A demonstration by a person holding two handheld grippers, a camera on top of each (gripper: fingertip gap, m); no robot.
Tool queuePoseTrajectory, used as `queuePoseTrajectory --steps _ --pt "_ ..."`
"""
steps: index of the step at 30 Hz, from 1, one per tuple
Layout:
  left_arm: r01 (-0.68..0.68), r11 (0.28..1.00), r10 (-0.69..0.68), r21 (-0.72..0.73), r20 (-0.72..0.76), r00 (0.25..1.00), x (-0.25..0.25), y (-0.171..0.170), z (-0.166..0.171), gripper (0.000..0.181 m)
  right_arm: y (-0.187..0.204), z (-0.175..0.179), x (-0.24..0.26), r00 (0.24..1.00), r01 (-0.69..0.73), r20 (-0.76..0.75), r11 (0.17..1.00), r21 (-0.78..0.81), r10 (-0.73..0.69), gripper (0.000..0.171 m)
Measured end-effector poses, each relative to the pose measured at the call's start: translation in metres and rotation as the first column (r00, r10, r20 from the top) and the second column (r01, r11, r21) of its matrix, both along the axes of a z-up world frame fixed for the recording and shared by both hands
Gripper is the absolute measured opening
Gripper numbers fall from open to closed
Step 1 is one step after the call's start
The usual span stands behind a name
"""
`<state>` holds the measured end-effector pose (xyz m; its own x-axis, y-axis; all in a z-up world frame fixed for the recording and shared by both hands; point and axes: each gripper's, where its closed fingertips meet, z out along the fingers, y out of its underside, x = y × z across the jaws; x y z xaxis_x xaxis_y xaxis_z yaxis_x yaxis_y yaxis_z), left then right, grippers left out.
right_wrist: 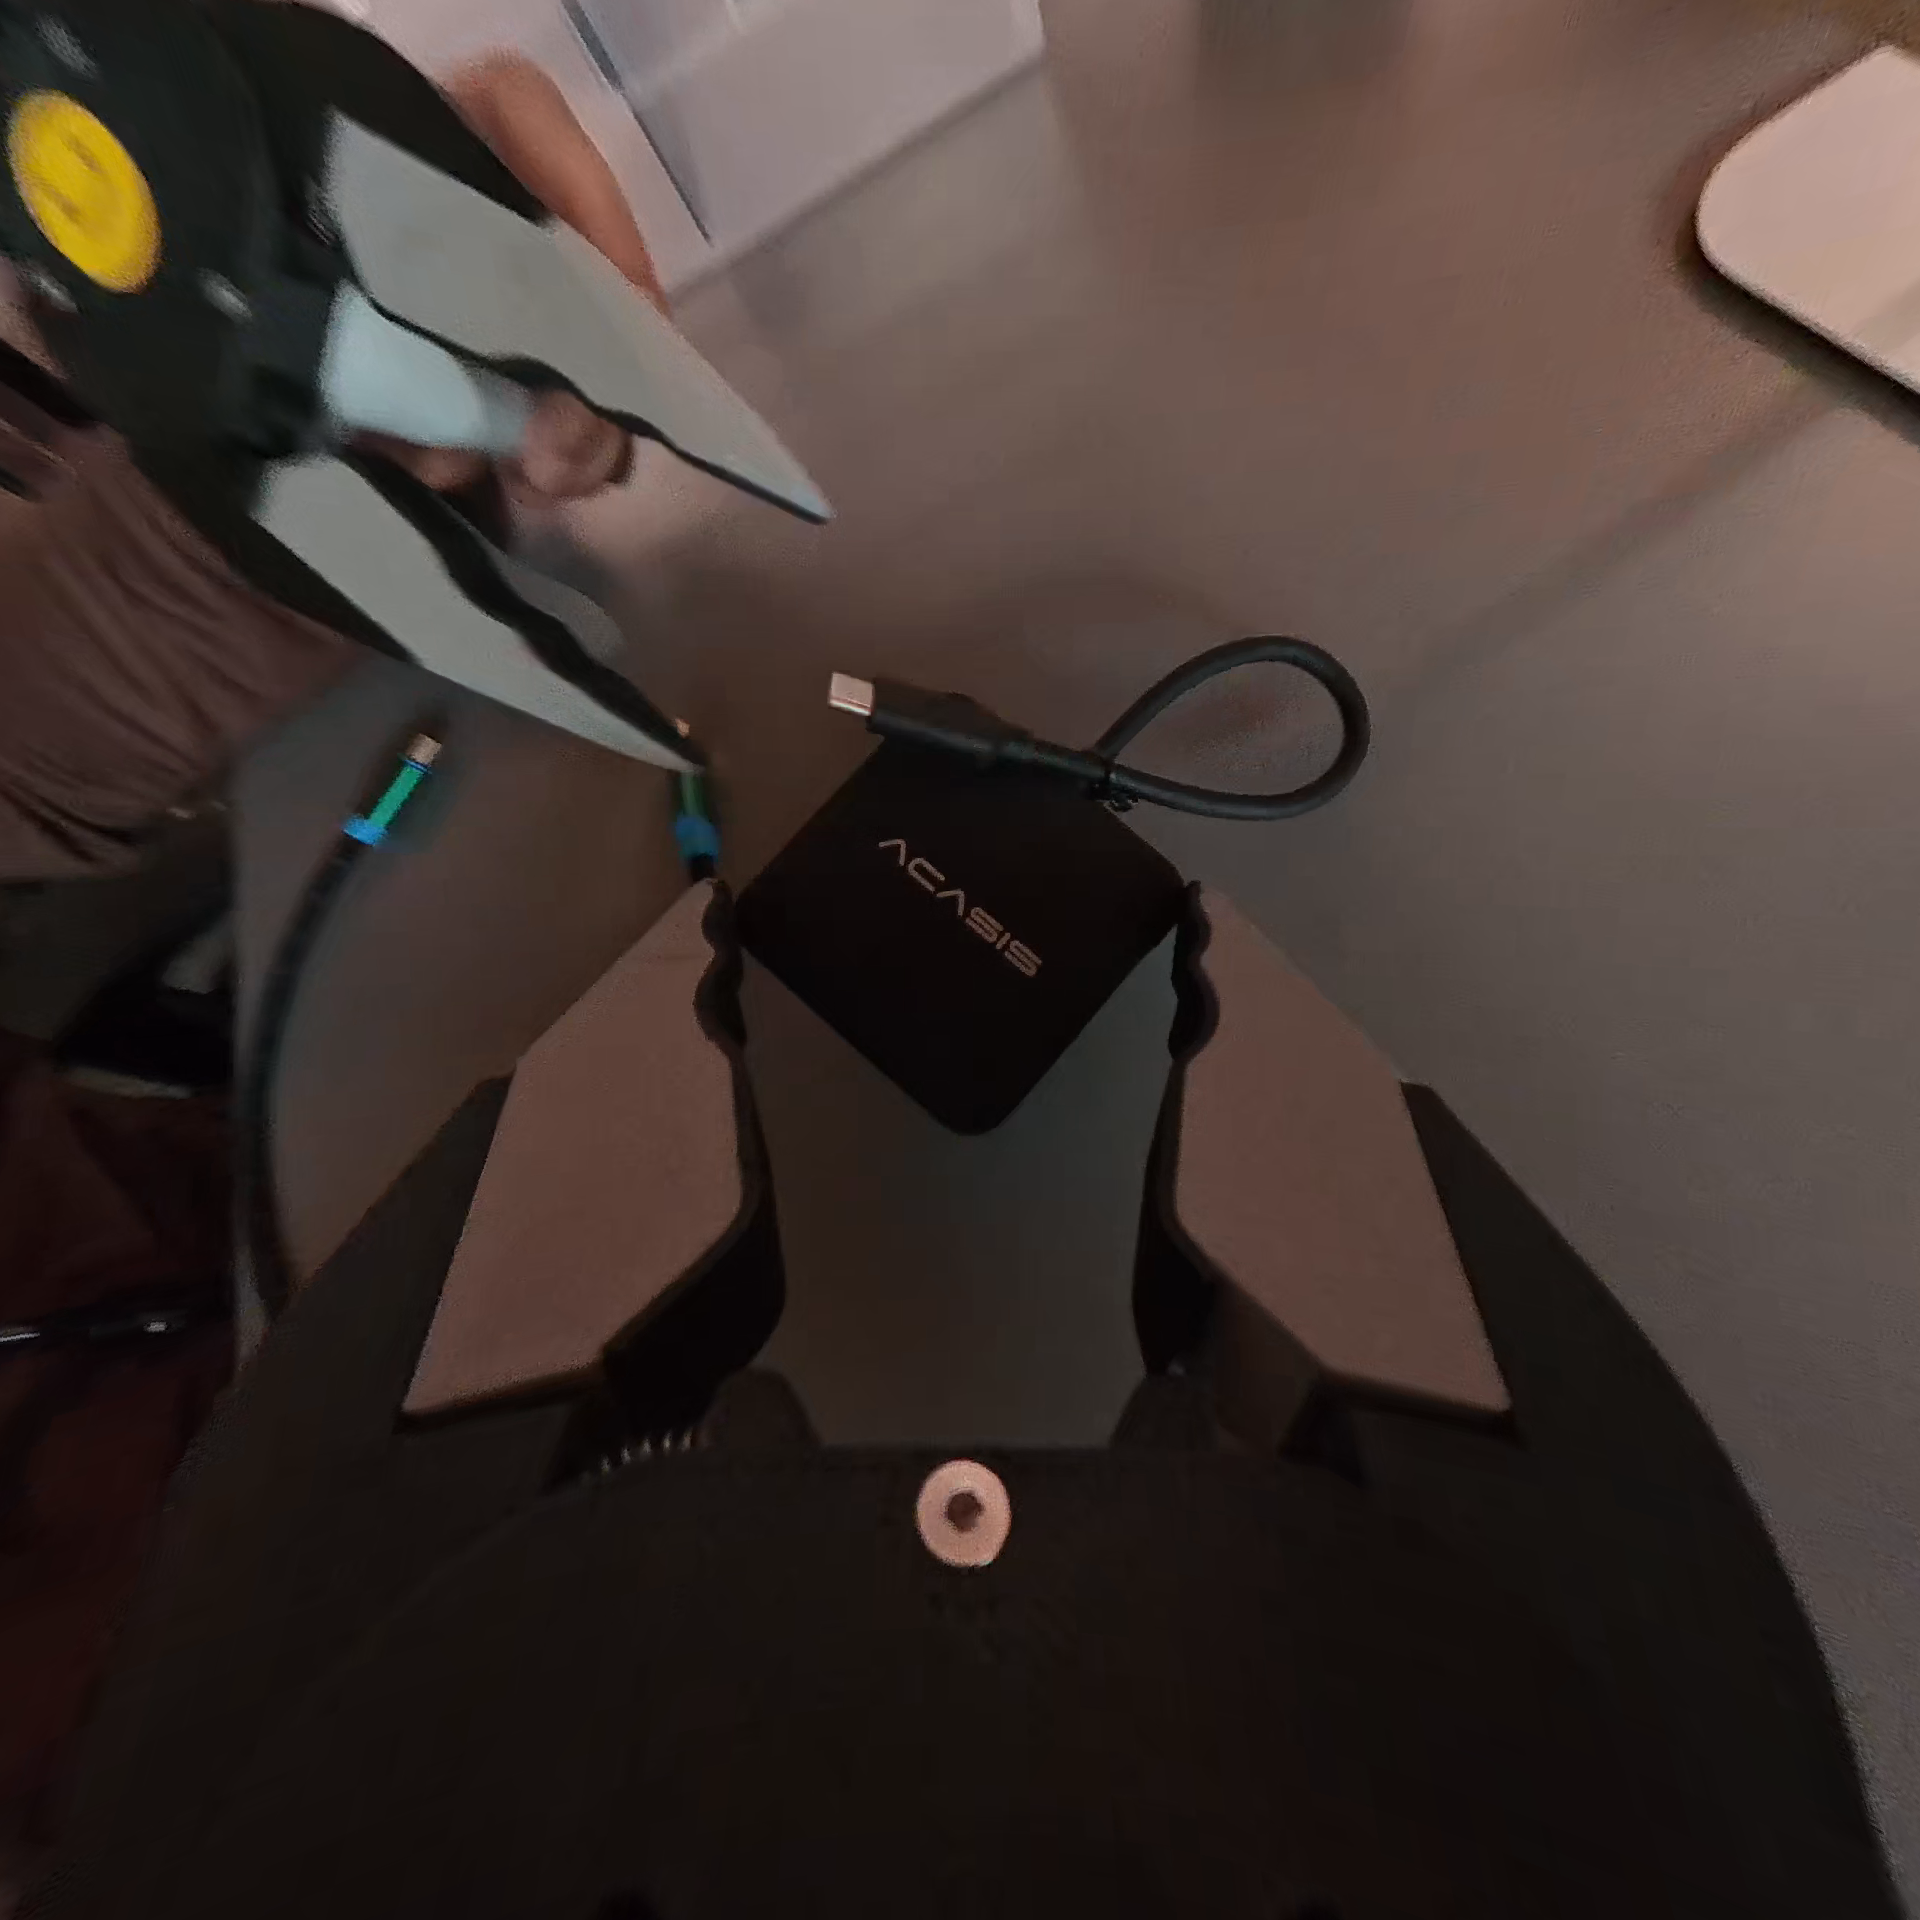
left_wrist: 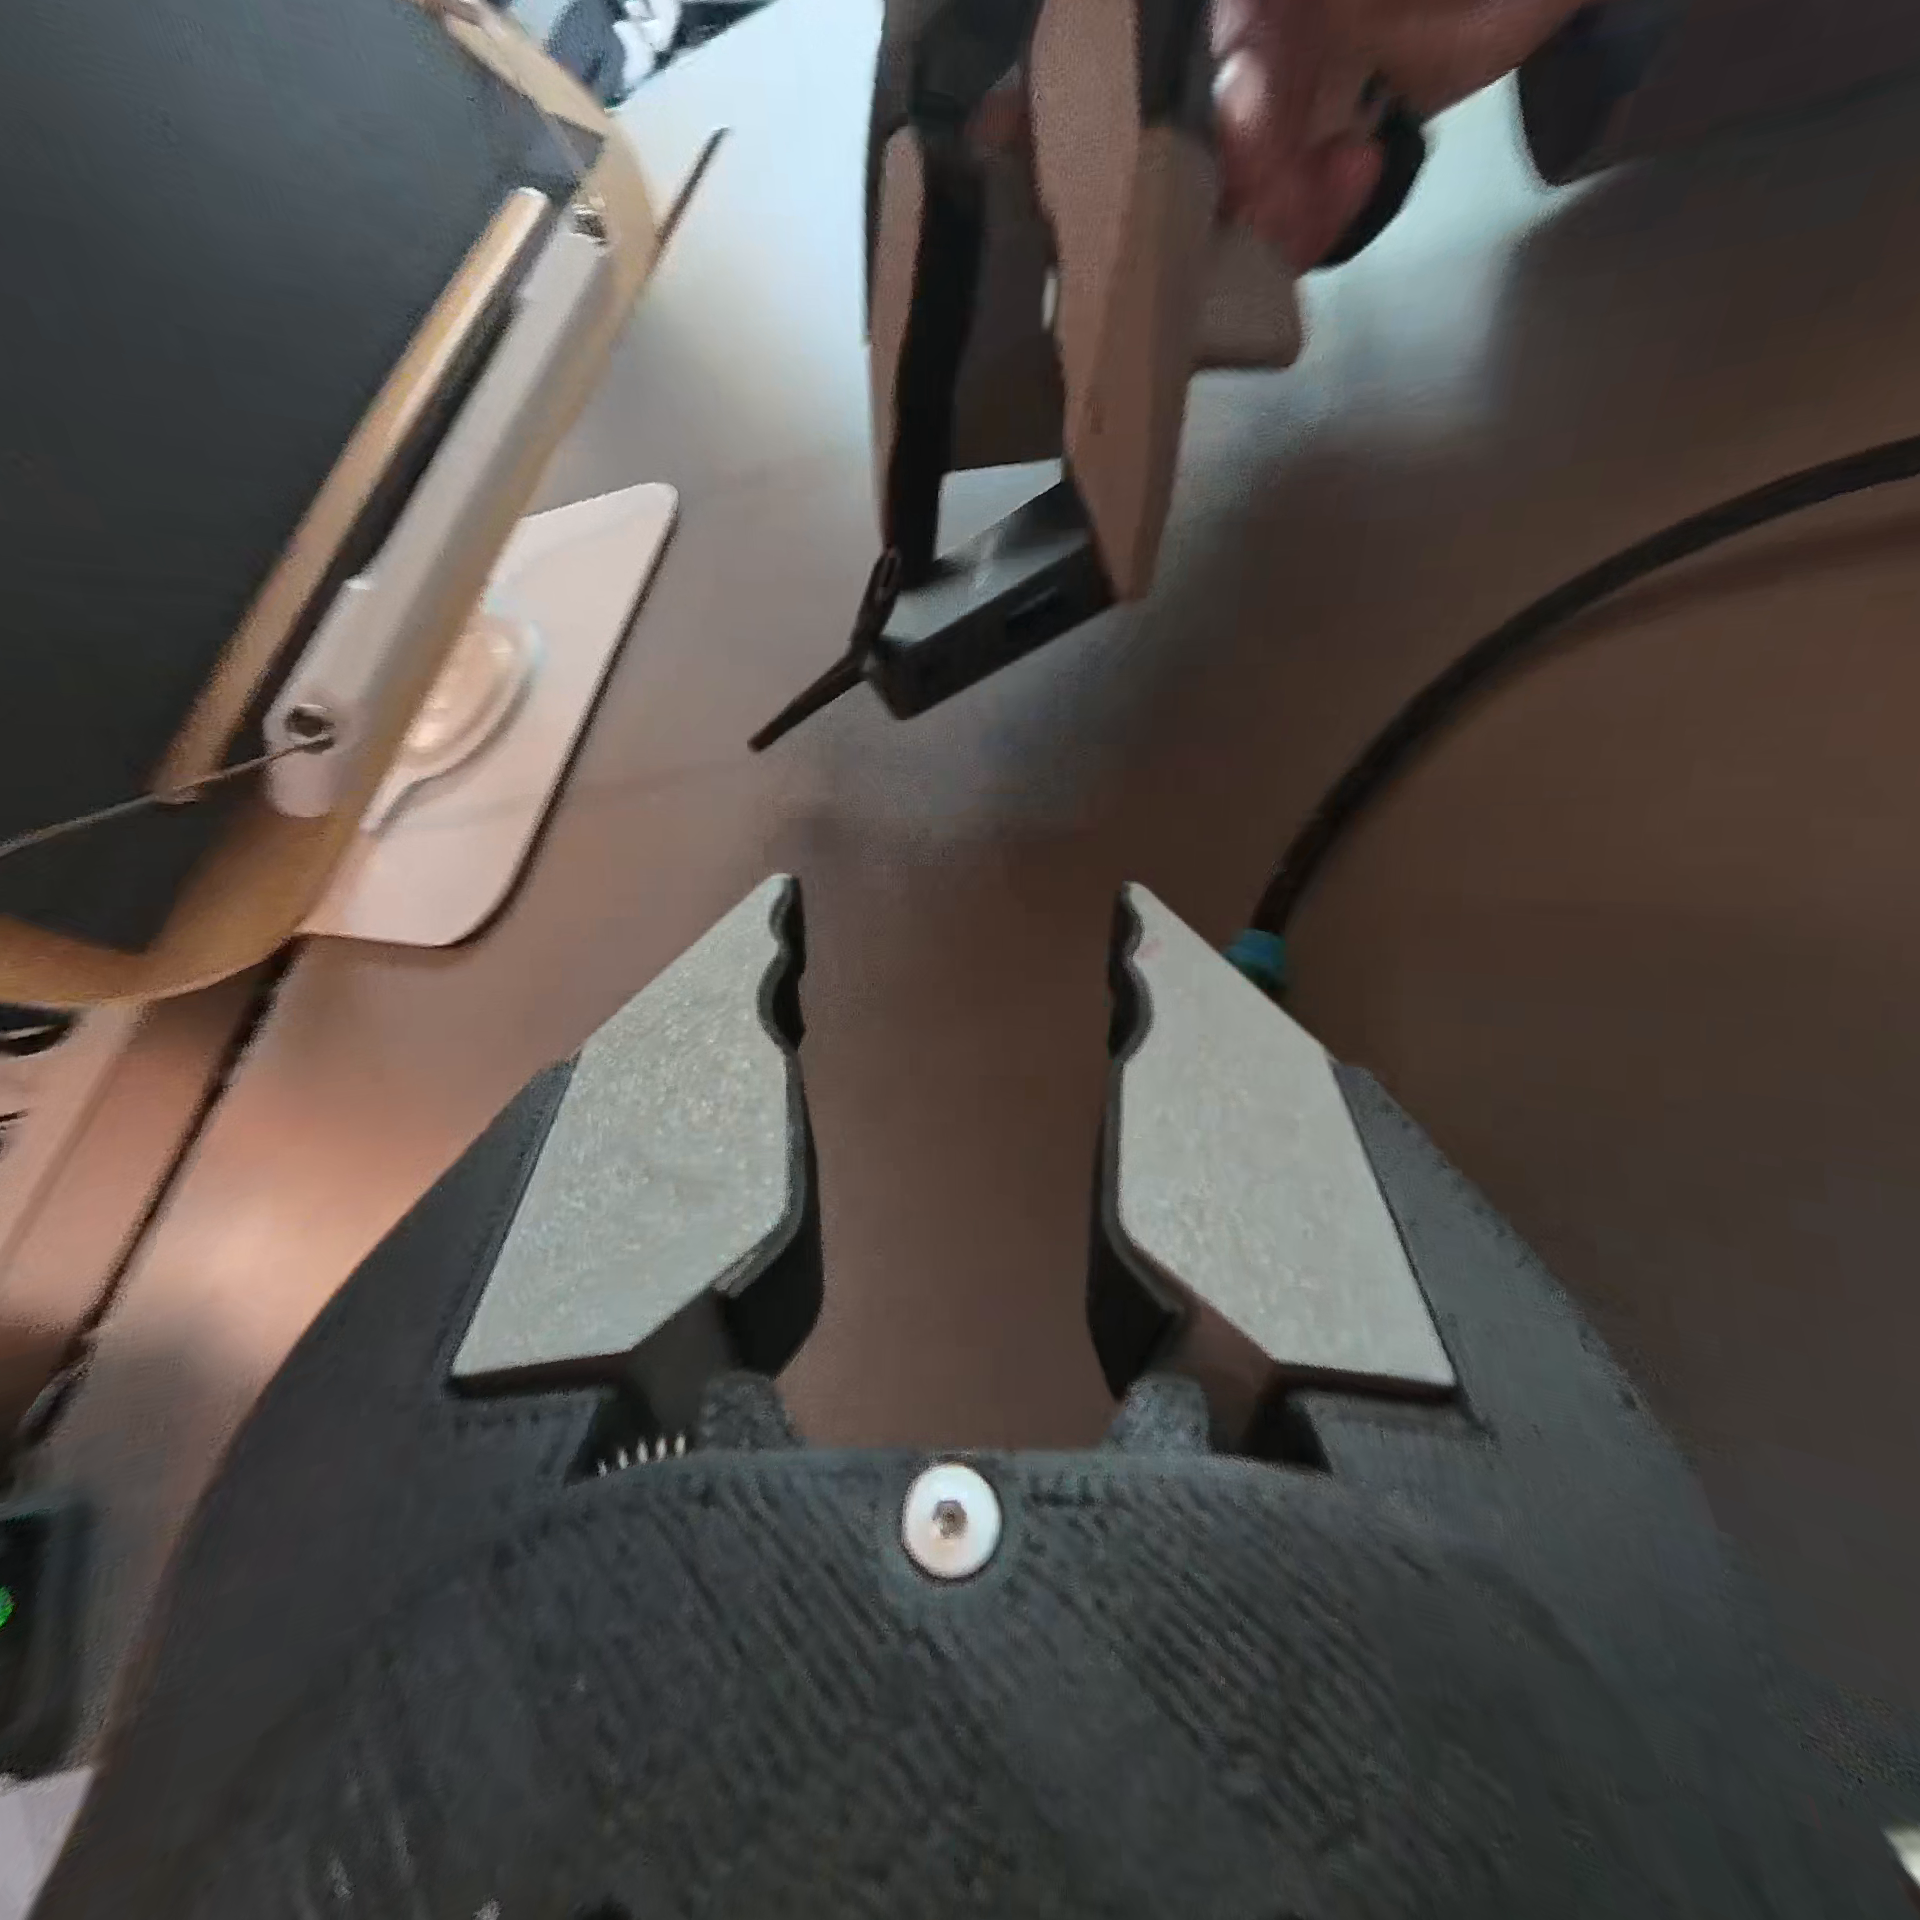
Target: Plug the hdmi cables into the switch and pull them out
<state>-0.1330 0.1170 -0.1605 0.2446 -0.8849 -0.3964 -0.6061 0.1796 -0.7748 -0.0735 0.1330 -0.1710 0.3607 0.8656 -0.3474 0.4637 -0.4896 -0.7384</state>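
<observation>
The switch [right_wrist: 940,961] is a flat black box bearing one line of pale lettering on its top face. It lies on the grey-brown surface [right_wrist: 1455,644], its near corner between the fingers of the right gripper [right_wrist: 951,899], whose jaws are spread wide with a fingertip close to each side of the box; whether either actually touches it is hard to say. In the left wrist view the same two fingers straddle the switch [left_wrist: 987,613] from above, and at least one port shows on its side.

A short black pigtail cable [right_wrist: 1236,727] loops from the switch's far corner and ends in a small metal plug lying free.

Two hdmi cables can be counted, each with blue and green bands near its end: one [right_wrist: 390,805] lies well left of the switch, the other [right_wrist: 694,821] just beside its left corner, its plug partly hidden by a finger of the left gripper [left_wrist: 961,894]. That gripper is spread apart and holds nothing.

A monitor stand base [left_wrist: 520,717] rests on the surface at left, its screen cut off. A hand [left_wrist: 1340,114] at the top edge is blurred.
</observation>
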Motion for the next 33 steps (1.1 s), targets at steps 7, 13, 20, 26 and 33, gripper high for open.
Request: queuePoseTrajectory --steps 7,13,20,26,33 --pt "-0.089 0.946 0.104 0.311 -0.034 0.994 0.016 0.012 0.012 0.063 -0.014 0.014 -0.015 0.991 -0.066 -0.117 0.995 -0.068 0.058 0.082" --pt "0.002 0.885 0.049 0.466 -0.096 0.994 0.033 -0.004 0.012 0.055 -0.028 0.012 -0.03 0.983 -0.13 -0.142 0.985 -0.11 0.114 0.082" --pt "0.029 0.848 0.04 0.529 -0.118 0.992 0.034 -0.006 0.019 0.021 -0.03 0.027 -0.036 0.965 -0.145 -0.235 0.982 -0.12 0.114 0.078" --pt "-0.064 0.862 0.101 0.503 -0.046 0.994 0.017 0.007 0.031 0.019 -0.023 0.041 -0.024 0.953 -0.12 -0.288 0.991 -0.062 0.098 0.065" --pt "-0.068 0.878 0.071 0.473 0.01 0.997 0.018 0.003 0.038 0.019 -0.021 0.033 -0.032 0.97 -0.099 -0.222 0.995 0.02 0.101 0.041"
